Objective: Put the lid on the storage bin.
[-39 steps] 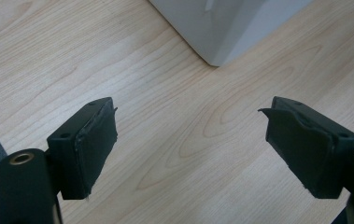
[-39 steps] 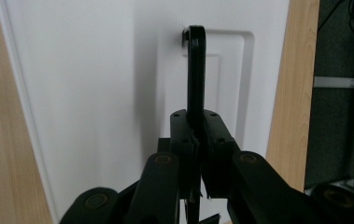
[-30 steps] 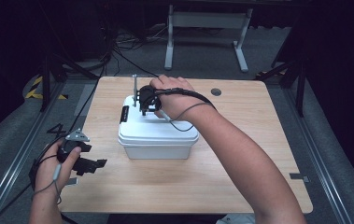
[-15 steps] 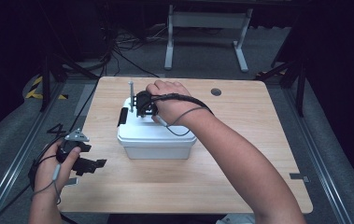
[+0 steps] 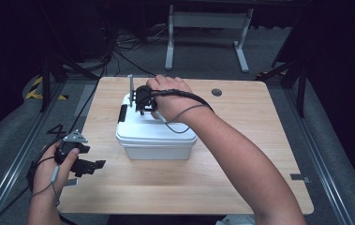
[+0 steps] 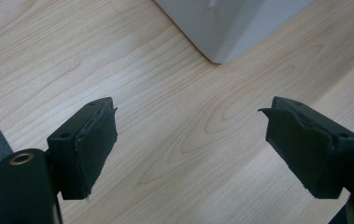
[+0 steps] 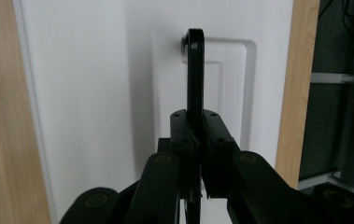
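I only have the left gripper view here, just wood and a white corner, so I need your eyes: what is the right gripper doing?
Observer: The right gripper is shut on the black handle of the white box, over its lid.
Operator: Is that handle lying flat?
Observer: No, it stands up from the lid, edge-on between the jaws in the right gripper view.
Operator: Where does my left gripper sit relative to the box?
Observer: The left gripper is open near the table's left edge, apart from the box, pointing toward its front corner.
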The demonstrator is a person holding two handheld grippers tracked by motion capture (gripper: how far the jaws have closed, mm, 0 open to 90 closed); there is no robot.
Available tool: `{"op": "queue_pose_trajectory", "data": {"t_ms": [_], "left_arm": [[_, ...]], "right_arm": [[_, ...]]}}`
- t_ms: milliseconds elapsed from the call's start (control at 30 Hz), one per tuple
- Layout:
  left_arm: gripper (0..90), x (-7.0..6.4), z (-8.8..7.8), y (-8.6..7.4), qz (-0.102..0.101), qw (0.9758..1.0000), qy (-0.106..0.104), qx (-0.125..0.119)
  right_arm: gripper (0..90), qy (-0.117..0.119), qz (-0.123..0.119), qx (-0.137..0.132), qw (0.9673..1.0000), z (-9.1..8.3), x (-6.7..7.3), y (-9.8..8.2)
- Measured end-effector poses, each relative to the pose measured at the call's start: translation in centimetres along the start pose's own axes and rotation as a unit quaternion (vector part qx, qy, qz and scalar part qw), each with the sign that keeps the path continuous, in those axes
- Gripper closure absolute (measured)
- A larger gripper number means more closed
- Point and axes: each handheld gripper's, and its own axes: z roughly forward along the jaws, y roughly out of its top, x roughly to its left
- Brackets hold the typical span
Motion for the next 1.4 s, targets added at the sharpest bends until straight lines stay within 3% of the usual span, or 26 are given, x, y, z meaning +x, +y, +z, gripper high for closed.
{"op": "queue_pose_trajectory", "data": {"t_ms": [200, 300, 333, 500, 633, 700, 733, 800, 867, 967, 1200, 1400], "left_arm": [[17.1, 0.0, 0.0, 0.0, -0.003, 1.0, -0.001, 0.001], [17.2, 0.2, 0.0, 0.0, 0.007, 1.0, 0.004, -0.001], [17.2, 0.0, 0.0, -0.1, -0.003, 1.0, -0.001, 0.0], [17.0, 0.0, -0.1, -0.1, -0.002, 1.0, 0.0, -0.001], [17.0, 0.1, 0.0, -0.2, -0.005, 1.0, 0.001, -0.003], [17.0, 0.1, 0.0, -0.1, -0.002, 1.0, 0.003, -0.004], [17.0, 0.0, 0.0, -0.1, -0.005, 1.0, 0.0, -0.001], [17.0, 0.0, 0.1, 0.0, -0.001, 1.0, -0.001, -0.002], [17.0, 0.0, 0.1, 0.0, -0.002, 1.0, -0.001, 0.0], [17.0, -0.1, 0.0, 0.3, -0.003, 1.0, -0.002, -0.004], [17.0, 0.4, 0.6, 0.9, 0.007, 1.0, 0.001, 0.001], [16.6, 0.4, 0.6, 1.0, -0.003, 1.0, -0.002, -0.002]], "right_arm": [[85.7, -0.001, -0.011, 0.019, 0.9998, 1.7, 0.5, 0.5], [85.6, 0.006, -0.001, 0.019, 0.9998, 1.6, 0.5, 0.1], [85.5, 0.006, 0.0, 0.018, 0.9998, 1.7, 0.5, 0.0], [83.4, 0.018, 0.012, 0.001, 0.9998, 1.6, 0.6, -0.5], [66.9, 0.031, 0.045, -0.03, 0.9981, 1.0, 0.4, -1.1], [58.4, 0.044, 0.072, -0.058, 0.9947, 0.4, 0.3, -1.8], [54.3, 0.047, 0.093, -0.078, 0.9915, -0.1, 0.1, -2.3], [52.7, 0.046, 0.111, -0.106, 0.9871, -0.8, -0.2, -3.3], [52.4, 0.046, 0.117, -0.111, 0.9859, -1.3, -0.4, -3.9], [50.9, 0.04, 0.146, -0.138, 0.9788, -2.4, -0.9, -6.0], [46.9, 0.022, 0.186, -0.151, 0.9706, -3.9, -1.1, -10.4], [42.4, 0.012, 0.223, -0.159, 0.9617, -4.4, -1.0, -13.7]]}}
